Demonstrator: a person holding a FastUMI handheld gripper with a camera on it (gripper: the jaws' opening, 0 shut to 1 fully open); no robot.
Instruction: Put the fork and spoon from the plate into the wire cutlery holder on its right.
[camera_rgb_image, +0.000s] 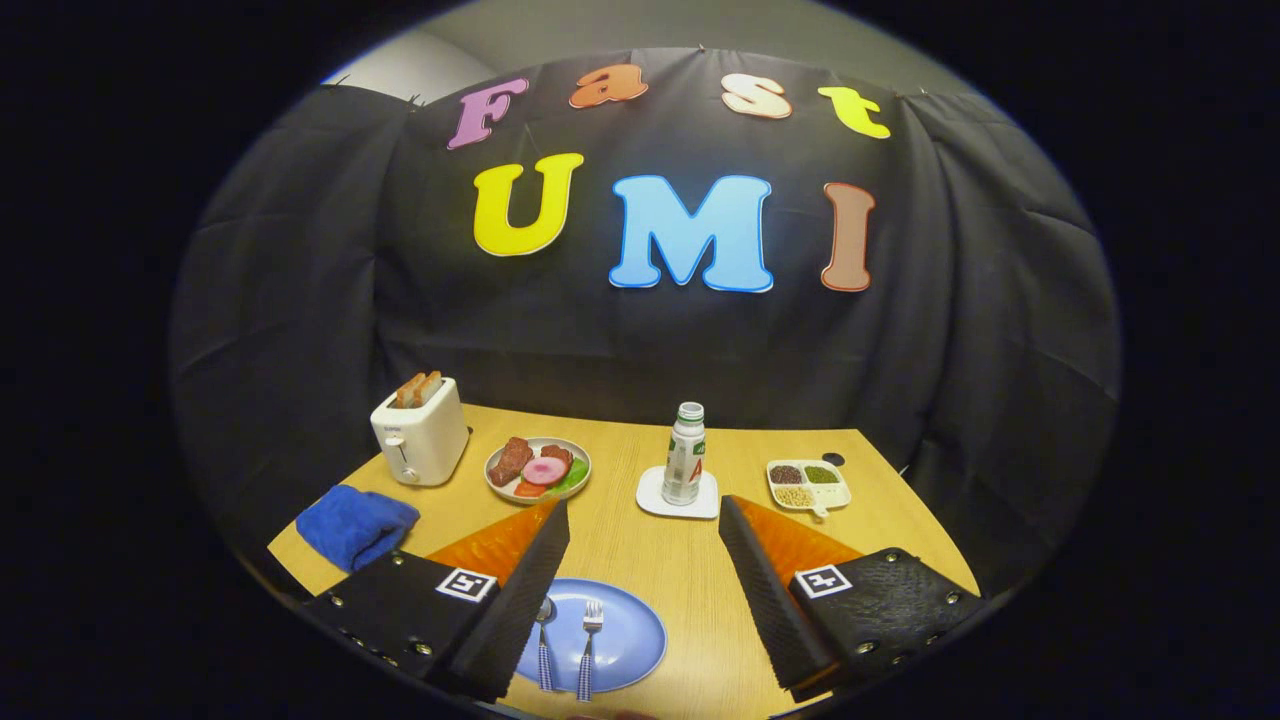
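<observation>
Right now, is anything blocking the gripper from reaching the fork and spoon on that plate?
Nothing visible does. The gripper is open, and the fork and spoon lie uncovered on the blue plate between its fingers.

The hand-held gripper (644, 515) hangs wide open above the blue plate (630, 640) holding fork (590, 640) and spoon (544, 640).

Wooden table (640, 560), plate (630, 640), toaster (420, 435), cloth (355, 525), bottle (685, 455)

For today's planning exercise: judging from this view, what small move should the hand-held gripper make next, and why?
Probably lower the hand-held gripper, fingers wide open and empty, toward the fork, which lies beside the spoon on the blue plate between the fingers, untouched.
</observation>
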